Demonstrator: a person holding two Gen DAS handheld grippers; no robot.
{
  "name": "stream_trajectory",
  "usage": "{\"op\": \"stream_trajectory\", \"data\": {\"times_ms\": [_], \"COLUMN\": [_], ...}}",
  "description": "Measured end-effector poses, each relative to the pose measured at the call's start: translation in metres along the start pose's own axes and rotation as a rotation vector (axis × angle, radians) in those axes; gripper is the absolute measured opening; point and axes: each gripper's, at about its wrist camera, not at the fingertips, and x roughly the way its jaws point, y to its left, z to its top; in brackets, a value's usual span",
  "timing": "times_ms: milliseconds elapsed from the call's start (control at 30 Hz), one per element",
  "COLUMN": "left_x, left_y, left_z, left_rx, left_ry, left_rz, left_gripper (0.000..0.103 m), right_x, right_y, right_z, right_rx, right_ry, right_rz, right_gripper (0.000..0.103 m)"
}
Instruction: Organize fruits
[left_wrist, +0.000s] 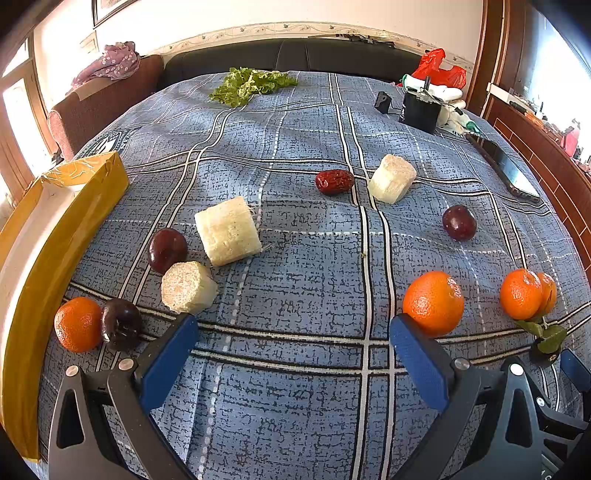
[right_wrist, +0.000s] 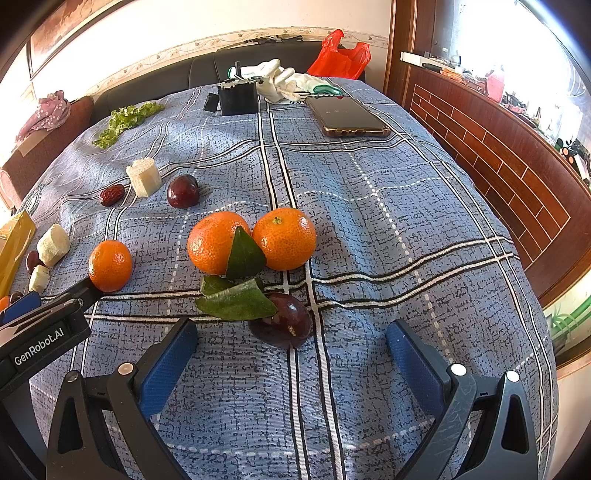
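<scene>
Fruit lies scattered on a blue plaid cloth (left_wrist: 295, 369), positions given from the yellow box (left_wrist: 55, 236) at its left edge. Just beside the box: a mandarin (left_wrist: 78, 324) touching a dark plum (left_wrist: 121, 324). Farther off: three pale sugarcane chunks (left_wrist: 228, 231), a second plum (left_wrist: 167, 249) and a red date (left_wrist: 334, 181). Well away from the box: a single mandarin (right_wrist: 110, 265), a leafy pair of mandarins (right_wrist: 251, 242) and a plum (right_wrist: 282, 325) under the leaves. Left gripper (left_wrist: 295, 347): jaws released, empty, one fingertip touching the single mandarin. Right gripper (right_wrist: 291, 350): jaws released, empty, near that plum.
</scene>
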Motion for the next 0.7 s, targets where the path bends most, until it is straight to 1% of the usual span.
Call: {"op": "stream_trajectory", "data": {"times_ms": [700], "left_x": [0.0001], "left_y": [0.0], "left_z": [0.0001], "left_rx": [-0.001], "left_ry": [0.0], "left_rz": [0.001], "left_gripper": [0.103], "right_x": [-0.0003], "right_y": [-0.0019], "right_z": [-0.002], "right_rx": [0.002], "right_ry": [0.0], "right_rz": [0.002], "right_gripper": [0.103]}}
